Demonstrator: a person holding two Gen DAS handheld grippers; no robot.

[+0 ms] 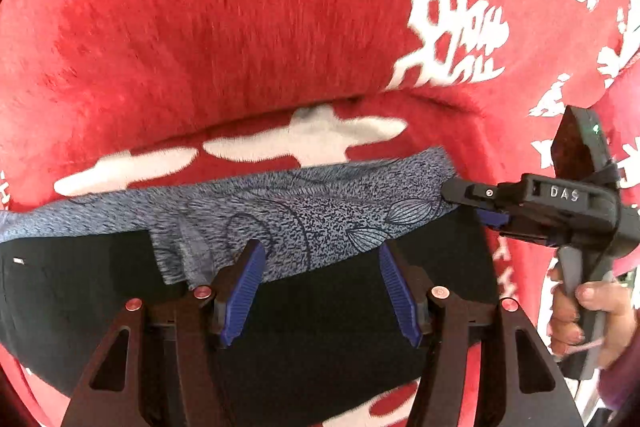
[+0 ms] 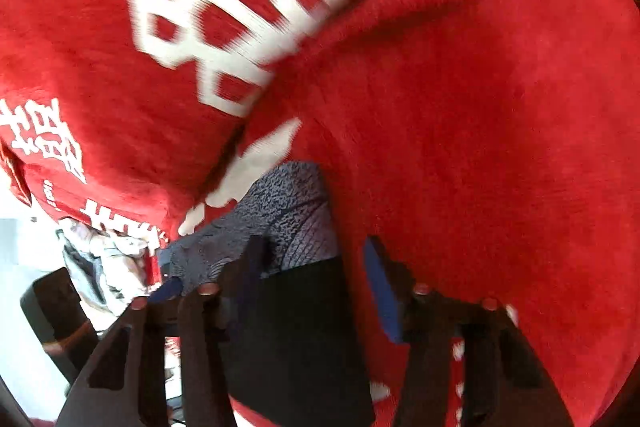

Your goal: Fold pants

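Note:
The pants [image 1: 304,211] are black with a blue-grey patterned band, lying folded on a red blanket [image 1: 224,27]. My left gripper [image 1: 320,259] is open, its blue fingers [image 1: 248,275] over the band's near edge. In the left wrist view my right gripper [image 1: 460,193] comes in from the right and touches the band's right end; whether it pinches the cloth is unclear there. In the right wrist view the right gripper [image 2: 316,267] is open, with the pants [image 2: 288,211] between and ahead of its fingers [image 2: 380,287]. That view is motion-blurred.
The red blanket with white lettering [image 2: 248,7] covers the whole surface and bulges into a fold behind the pants. A person's hand [image 1: 588,319] holds the right gripper's handle. At the left edge of the right wrist view lie crumpled clothes [image 2: 104,259] and a dark object [image 2: 56,311].

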